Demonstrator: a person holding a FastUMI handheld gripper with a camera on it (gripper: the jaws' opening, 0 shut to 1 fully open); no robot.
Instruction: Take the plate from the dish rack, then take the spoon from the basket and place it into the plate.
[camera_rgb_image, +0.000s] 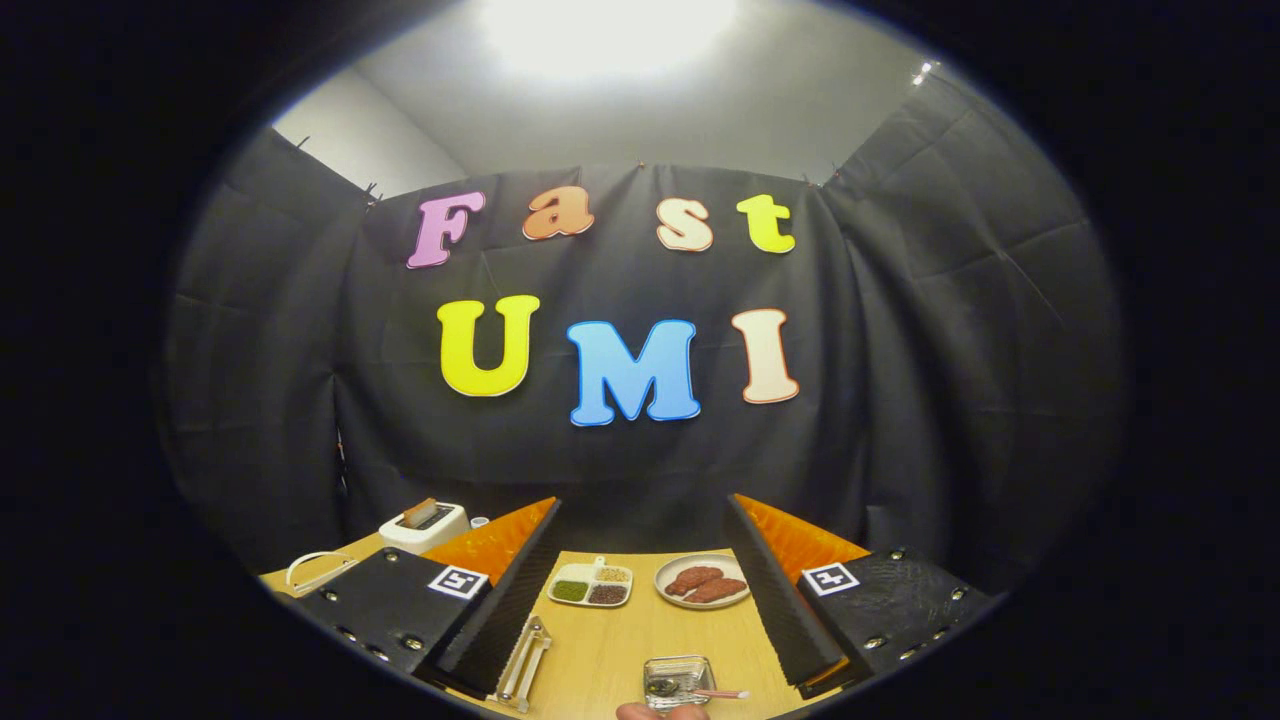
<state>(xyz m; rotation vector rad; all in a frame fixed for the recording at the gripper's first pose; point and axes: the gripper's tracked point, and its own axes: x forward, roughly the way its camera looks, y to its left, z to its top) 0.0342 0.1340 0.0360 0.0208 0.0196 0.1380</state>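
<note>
The gripper (640, 600) is held above a wooden table (640, 640), its two fingers spread wide apart with nothing between them. Each finger carries a small square black-and-white marker; no words can be read on the markers or on any object on the table.

Taking the round plate (702, 581) as the landmark: it lies flat on the table beyond the fingers, close to the right finger, and holds a few reddish-brown pieces of food (704, 584). Just to the left of the plate lies a white divided dish (590, 584) with three compartments of green, pale and dark brown grains. Nearer to the camera than the plate, between the fingers, stands a small clear glass container (678, 681); a spoon (690, 690) with a pinkish handle rests in it, the handle sticking out over its right side. A fingertip (660, 712) of a person shows at the near edge of this container. Left of the plate and nearer, touching or just beside the left finger, lies a metal tool (524, 662) that looks like tongs. Far to the left of the plate, past the left finger, stands a white toaster (424, 526) with something brown in its slot, and a white wire rack (318, 569) lies in front of the toaster.
</note>
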